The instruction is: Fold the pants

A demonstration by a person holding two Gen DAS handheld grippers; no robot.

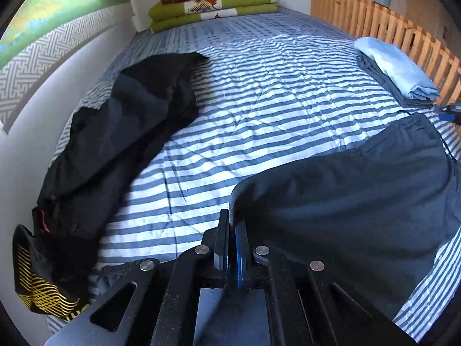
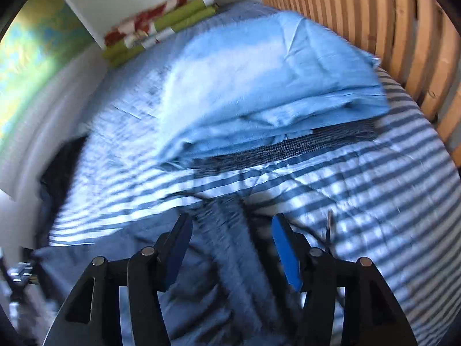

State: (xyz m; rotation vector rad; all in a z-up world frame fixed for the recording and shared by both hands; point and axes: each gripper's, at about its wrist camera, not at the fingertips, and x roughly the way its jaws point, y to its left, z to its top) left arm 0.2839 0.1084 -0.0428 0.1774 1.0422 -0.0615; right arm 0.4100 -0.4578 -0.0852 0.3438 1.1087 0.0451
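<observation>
Your left gripper (image 1: 232, 230) pinches a corner of the pants (image 1: 360, 196), which lie along the bed's (image 1: 259, 92) near right edge. Your right gripper (image 2: 230, 248) stands open, the cloth between its jaws ungripped. Step: taking hold for a fold. Next, close the right. Beyond, a folded stack (image 1: 394, 72) sits by the slatted side.

Bright slatted daylight; left view sharp, right view motion-blurred; fisheye edges bend
</observation>
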